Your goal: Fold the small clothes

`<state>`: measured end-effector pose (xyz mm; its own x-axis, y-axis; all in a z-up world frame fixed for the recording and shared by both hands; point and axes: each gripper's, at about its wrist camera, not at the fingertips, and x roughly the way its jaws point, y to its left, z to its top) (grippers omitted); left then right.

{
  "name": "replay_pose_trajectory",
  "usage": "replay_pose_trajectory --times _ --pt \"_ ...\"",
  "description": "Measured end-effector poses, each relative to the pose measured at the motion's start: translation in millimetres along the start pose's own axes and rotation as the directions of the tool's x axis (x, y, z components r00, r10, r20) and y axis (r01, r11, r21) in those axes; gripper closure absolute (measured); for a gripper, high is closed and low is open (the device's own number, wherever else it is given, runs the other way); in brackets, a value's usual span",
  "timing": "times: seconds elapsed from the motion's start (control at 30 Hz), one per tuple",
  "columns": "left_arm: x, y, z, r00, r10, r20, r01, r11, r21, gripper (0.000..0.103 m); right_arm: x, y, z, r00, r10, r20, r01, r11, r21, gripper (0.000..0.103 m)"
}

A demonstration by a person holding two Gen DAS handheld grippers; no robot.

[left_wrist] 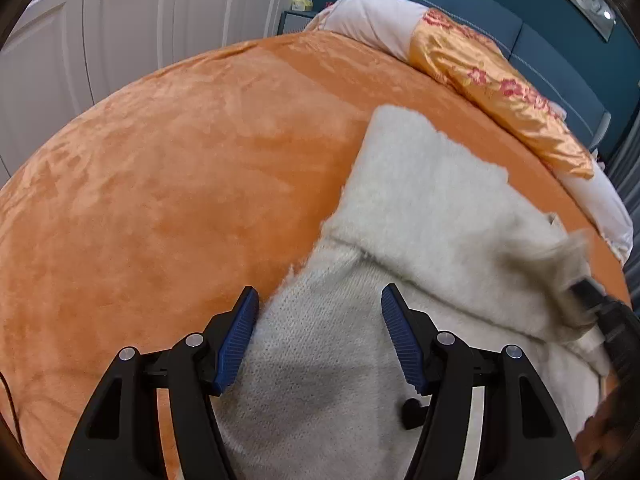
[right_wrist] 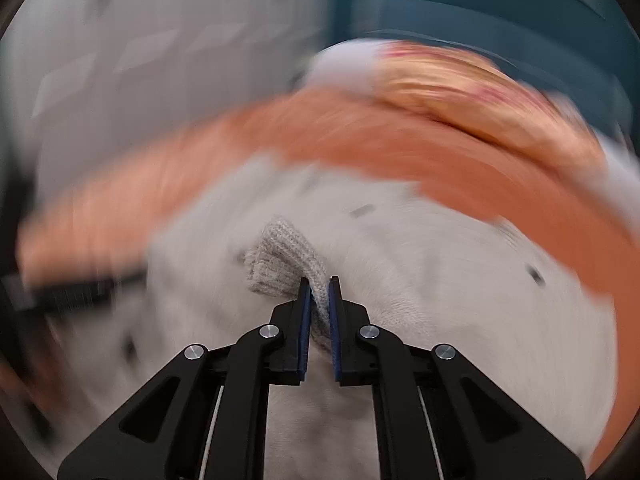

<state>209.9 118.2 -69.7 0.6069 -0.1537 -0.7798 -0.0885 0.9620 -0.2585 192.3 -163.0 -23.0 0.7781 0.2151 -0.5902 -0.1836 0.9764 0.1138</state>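
A cream knitted sweater (left_wrist: 420,216) lies on the orange bed cover (left_wrist: 168,168), one part folded over the body. My left gripper (left_wrist: 318,298) is open and hovers just above the sweater's near left part, touching nothing. My right gripper (right_wrist: 319,284) is shut on a ribbed cuff of the sweater (right_wrist: 286,258) and holds it above the sweater's body (right_wrist: 440,320). The right wrist view is heavily blurred by motion. The right gripper also shows at the right edge of the left wrist view (left_wrist: 588,300), with cloth in it.
A white pillow (left_wrist: 372,20) and an orange flowered quilt (left_wrist: 496,88) lie along the blue headboard (left_wrist: 560,68) at the far side. White wardrobe doors (left_wrist: 120,24) stand beyond the bed's left edge. The orange cover stretches bare to the left.
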Motion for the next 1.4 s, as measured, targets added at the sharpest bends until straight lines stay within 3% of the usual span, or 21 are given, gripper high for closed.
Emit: replay_pose_trajectory --times 0.03,0.1,0.17,0.23,0.3,0.37,0.4,0.43,0.63,0.67,0.7,0.8,0.83,0.93,0.97,1.0,1.03,1.1,1.2,1.3,1.4 --pt "-4.8 -0.3 2.1 1.000 -0.022 0.010 0.022 1.000 -0.007 0.042 -14.9 -24.1 0.8 0.999 -0.010 0.045 0.004 0.991 0.133 0.095" --pt "-14.4 -3.9 7.8 0.997 -0.072 0.025 0.073 0.997 -0.025 0.042 -46.1 -94.6 -16.9 0.992 -0.073 0.101 0.020 0.892 0.452 0.094" --pt "-15.8 -11.7 12.6 0.991 -0.131 0.014 0.132 0.990 -0.052 0.042 -50.8 -142.4 -45.2 0.983 -0.182 0.008 0.142 0.792 0.594 0.093" --pt "-9.3 -20.6 14.7 0.987 -0.161 -0.012 0.160 0.985 -0.069 0.042 -46.9 -165.7 -66.4 0.966 -0.233 -0.116 0.255 0.757 0.602 0.092" --pt "-1.7 -29.5 14.0 0.983 -0.179 -0.033 0.176 0.981 -0.085 0.042 -54.4 -170.1 -73.7 0.968 -0.224 -0.110 0.245 0.756 0.607 0.091" --pt "4.4 -33.2 13.4 0.984 -0.174 -0.041 0.169 0.981 -0.100 0.042 -67.2 -171.6 -75.5 0.973 -0.222 -0.070 0.218 0.763 0.609 0.075" --pt "9.3 -33.4 13.4 0.984 -0.174 -0.050 0.167 0.979 -0.120 0.042 -70.1 -172.0 -75.7 0.972 -0.229 -0.060 0.217 0.764 0.607 0.060" --pt "12.7 -32.3 13.5 0.984 -0.166 -0.058 0.157 0.978 -0.140 0.042 -70.2 -173.5 -74.9 0.971 -0.235 -0.054 0.218 0.765 0.606 0.056" --pt "23.4 -25.5 22.4 0.991 -0.131 -0.031 0.121 0.969 -0.216 0.043 -53.9 -172.4 -74.7 0.982 -0.171 -0.076 0.182 0.783 0.595 0.054" --pt "25.8 -26.1 24.0 0.992 -0.120 -0.030 0.112 0.971 -0.211 0.051 -48.7 -168.5 -71.4 0.983 -0.165 -0.083 0.182 0.789 0.586 0.054" --pt "29.6 -26.4 25.3 0.994 -0.106 -0.030 0.097 0.974 -0.203 0.068 -38.9 -164.8 -68.7 0.983 -0.156 -0.097 0.183 0.799 0.573 0.054" --pt "41.7 -29.5 28.6 0.995 -0.091 -0.047 0.082 0.983 -0.167 0.097 -23.0 -156.0 -63.1 0.985 -0.118 -0.124 0.166 0.831 0.531 0.094" --pt "40.2 -29.6 29.9 0.995 -0.089 -0.036 0.082 0.984 -0.161 0.098 -28.8 -152.1 -57.5 0.988 -0.125 -0.093 0.155 0.837 0.525 0.094" --pt "20.0 -33.1 37.1 0.995 -0.074 0.062 0.081 0.991 -0.106 0.098 -85.5 -134.5 -30.4 0.972 -0.152 0.182 0.054 0.888 0.457 0.095" --pt "15.6 -34.5 38.6 0.994 -0.065 0.086 0.072 0.993 -0.089 0.098 -89.2 -134.4 -30.2 0.966 -0.169 0.196 0.065 0.892 0.448 0.095" --pt "18.1 -35.9 38.2 0.995 -0.052 0.085 0.058 0.995 -0.076 0.098 -81.2 -139.2 -33.4 0.968 -0.195 0.158 0.107 0.890 0.444 0.095" --pt "24.5 -37.5 36.5 0.997 -0.039 0.067 0.044 0.997 -0.063 0.098 -61.3 -149.1 -40.4 0.979 -0.191 0.066 0.142 0.883 0.447 0.095" --pt "42.9 -36.2 29.7 1.000 -0.027 -0.001 0.027 0.997 -0.073 0.098 -22.2 -172.1 -66.7 0.972 -0.193 -0.135 0.235 0.841 0.487 0.095" --pt "44.9 -37.7 22.2 1.000 -0.012 0.016 0.012 0.999 -0.045 0.097 -50.2 -162.3 -60.4 0.979 -0.202 -0.011 0.183 0.861 0.475 0.094" --pt "46.2 -38.3 20.9 1.000 -0.002 0.017 0.003 0.999 -0.040 0.095 -33.8 -167.5 -71.0 0.966 -0.224 -0.130 0.259 0.855 0.450 0.090" --pt "45.2 -39.0 21.2 1.000 0.003 0.014 -0.002 0.999 -0.035 0.091 -53.9 -164.0 -72.1 0.959 -0.265 -0.101 0.280 0.834 0.476 0.086"
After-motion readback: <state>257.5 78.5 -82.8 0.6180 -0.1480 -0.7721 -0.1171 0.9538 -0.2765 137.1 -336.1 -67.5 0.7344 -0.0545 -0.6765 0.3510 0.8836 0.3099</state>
